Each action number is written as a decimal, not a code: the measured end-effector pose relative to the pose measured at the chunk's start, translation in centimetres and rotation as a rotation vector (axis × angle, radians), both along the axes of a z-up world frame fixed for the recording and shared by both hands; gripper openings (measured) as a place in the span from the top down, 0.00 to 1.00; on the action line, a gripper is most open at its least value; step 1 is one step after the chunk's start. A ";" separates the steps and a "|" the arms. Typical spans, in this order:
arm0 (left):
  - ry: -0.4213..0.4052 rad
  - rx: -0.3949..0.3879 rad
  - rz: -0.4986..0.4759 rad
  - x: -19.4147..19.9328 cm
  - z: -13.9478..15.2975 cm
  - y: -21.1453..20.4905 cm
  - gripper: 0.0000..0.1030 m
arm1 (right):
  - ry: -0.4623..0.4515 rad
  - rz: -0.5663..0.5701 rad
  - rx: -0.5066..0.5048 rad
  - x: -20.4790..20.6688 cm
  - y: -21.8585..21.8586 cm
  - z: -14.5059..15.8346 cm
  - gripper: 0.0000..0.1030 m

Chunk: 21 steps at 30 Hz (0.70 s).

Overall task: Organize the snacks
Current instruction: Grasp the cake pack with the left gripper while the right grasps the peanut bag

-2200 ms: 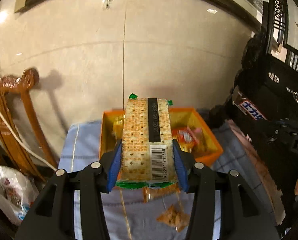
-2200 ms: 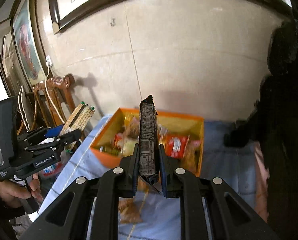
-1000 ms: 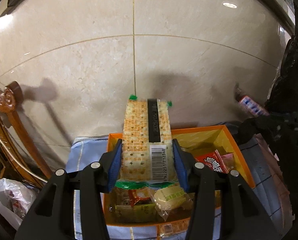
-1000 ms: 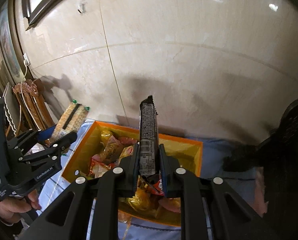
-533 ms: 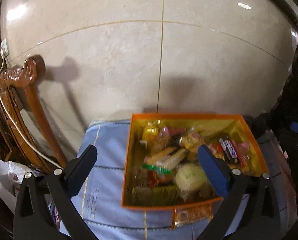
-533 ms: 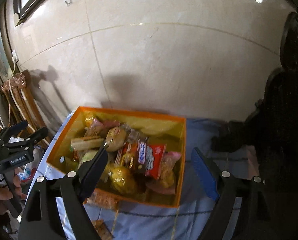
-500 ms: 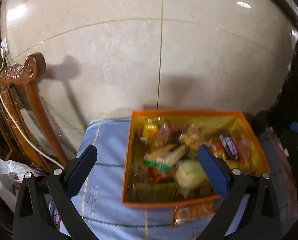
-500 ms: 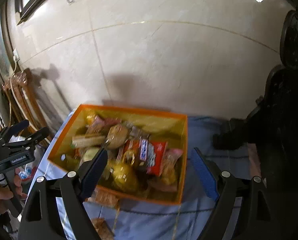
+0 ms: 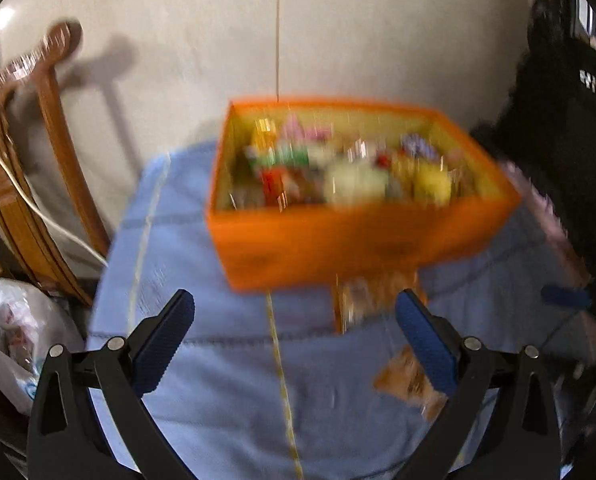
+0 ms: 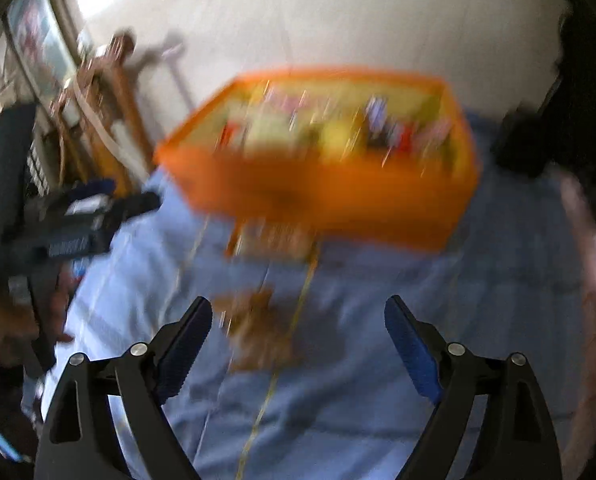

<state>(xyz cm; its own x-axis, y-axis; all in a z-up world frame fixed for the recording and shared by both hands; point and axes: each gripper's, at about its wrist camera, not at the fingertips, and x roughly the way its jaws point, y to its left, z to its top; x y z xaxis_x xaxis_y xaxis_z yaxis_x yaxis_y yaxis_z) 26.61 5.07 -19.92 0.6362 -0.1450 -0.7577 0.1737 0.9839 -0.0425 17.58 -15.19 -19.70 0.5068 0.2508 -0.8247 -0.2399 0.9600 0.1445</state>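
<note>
An orange box (image 9: 357,236) full of mixed snack packets stands on a blue cloth (image 9: 226,360); both views are blurred. My left gripper (image 9: 294,304) is open and empty, low over the cloth in front of the box. A snack packet (image 9: 371,296) lies against the box's front wall, and an orange packet (image 9: 407,376) lies by the right finger. My right gripper (image 10: 298,308) is open, its jaws still opening, with nothing pressed between them. It hovers before the box (image 10: 317,196), with a brown packet (image 10: 258,328) on the cloth ahead.
A carved wooden chair (image 9: 38,120) and a white plastic bag (image 9: 14,328) are left of the table. Dark furniture (image 9: 569,120) stands at the right. A marble wall rises behind the box. A hand holds the left gripper (image 10: 78,216) at the left in the right wrist view.
Both grippers opened over the box and let go of the cracker pack and the dark bar. Both have since pulled back and down, so the box's front wall now shows.
</note>
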 end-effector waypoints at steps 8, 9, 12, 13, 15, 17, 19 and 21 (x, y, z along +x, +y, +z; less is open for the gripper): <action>0.055 -0.029 -0.034 2.0 -3.7 -2.0 0.04 | 0.056 0.092 -0.079 -1.5 4.4 -6.0 0.14; 0.057 -0.028 -0.043 2.4 -4.0 -2.5 0.04 | 0.054 0.094 -0.089 -1.4 4.5 -6.3 0.14; 0.056 0.000 -0.075 3.1 -4.8 -4.2 0.04 | 0.051 0.076 -0.106 0.0 4.8 -6.4 0.14; 0.053 0.012 -0.079 3.4 -5.1 -4.7 0.04 | 0.048 0.065 -0.106 0.4 4.8 -6.4 0.14; 0.048 0.020 -0.088 3.9 -5.5 -5.6 0.04 | 0.050 0.040 -0.093 1.3 4.7 -6.5 0.14; 0.042 0.026 -0.094 4.1 -5.7 -6.2 0.04 | 0.046 0.031 -0.073 1.7 4.6 -6.6 0.14; 0.043 0.028 -0.098 4.3 -6.0 -6.6 0.04 | 0.035 0.042 -0.073 1.7 4.8 -6.8 0.14; 0.045 0.035 -0.095 4.4 -6.6 -6.6 0.04 | 0.037 0.059 -0.096 1.7 5.1 -7.2 0.14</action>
<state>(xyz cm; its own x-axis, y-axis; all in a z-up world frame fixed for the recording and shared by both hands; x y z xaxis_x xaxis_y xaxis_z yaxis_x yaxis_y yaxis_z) 31.04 -1.52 -26.48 0.5859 -0.1760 -0.7910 0.2650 0.9641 -0.0183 19.27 -10.12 -26.86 0.4621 0.1986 -0.8643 -0.2925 0.9542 0.0628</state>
